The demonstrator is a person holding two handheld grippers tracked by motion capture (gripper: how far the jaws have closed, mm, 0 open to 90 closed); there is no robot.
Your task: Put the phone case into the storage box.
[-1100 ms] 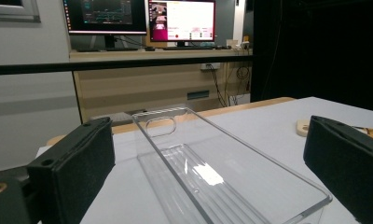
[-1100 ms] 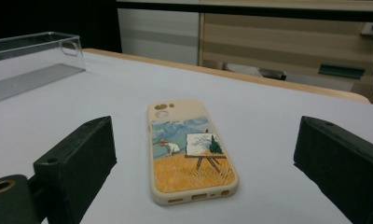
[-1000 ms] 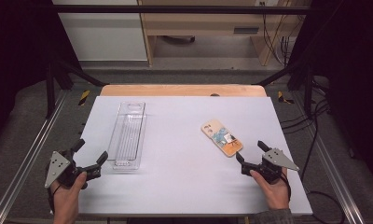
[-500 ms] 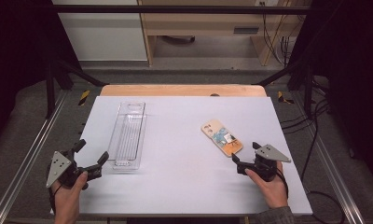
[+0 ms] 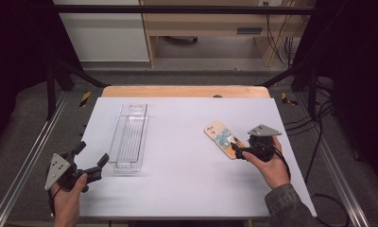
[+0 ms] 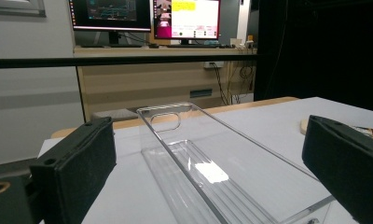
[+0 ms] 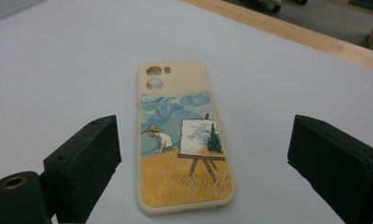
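A cream phone case with a painted field scene lies face down on the right of the white table. My right gripper stands open at its near end. In the right gripper view the case lies between the two spread jaws of that gripper, which do not touch it. A clear, empty plastic tray lies lengthwise on the left half. Just short of its near end, my left gripper is open and holds nothing. The left gripper view looks along the tray between the jaws of the left gripper.
A white sheet covers the table, with a wooden strip along the far edge. Metal rails run down both sides and cables hang at the right. A desk with monitors stands beyond the table.
My right gripper has moved left and forward to the phone case, and its open jaws now flank the case's near end. The left gripper has barely moved.
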